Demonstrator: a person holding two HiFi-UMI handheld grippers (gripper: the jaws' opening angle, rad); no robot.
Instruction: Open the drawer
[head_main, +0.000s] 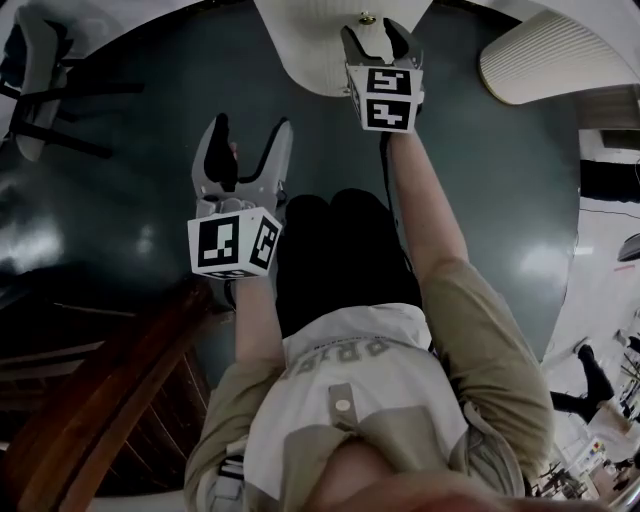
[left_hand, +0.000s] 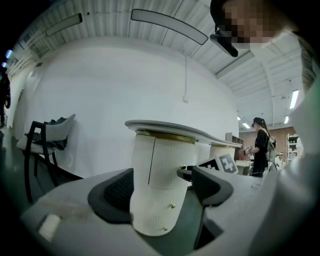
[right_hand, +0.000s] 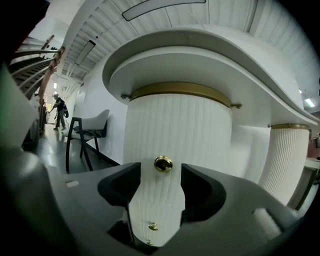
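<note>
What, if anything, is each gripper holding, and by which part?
Nothing. The right gripper is open, with the knob ahead of its fingers, untouched; the left gripper is open and empty.

Floor (head_main: 120, 200) open left; pedestal (right_hand: 177, 130) blocks ahead, tabletop (right_hand: 200, 45) overhangs.

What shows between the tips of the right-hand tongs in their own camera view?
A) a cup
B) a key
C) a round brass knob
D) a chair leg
C: in the right gripper view a round brass knob on the white ribbed pedestal shows between the open right tongs, with a gap either side.
</note>
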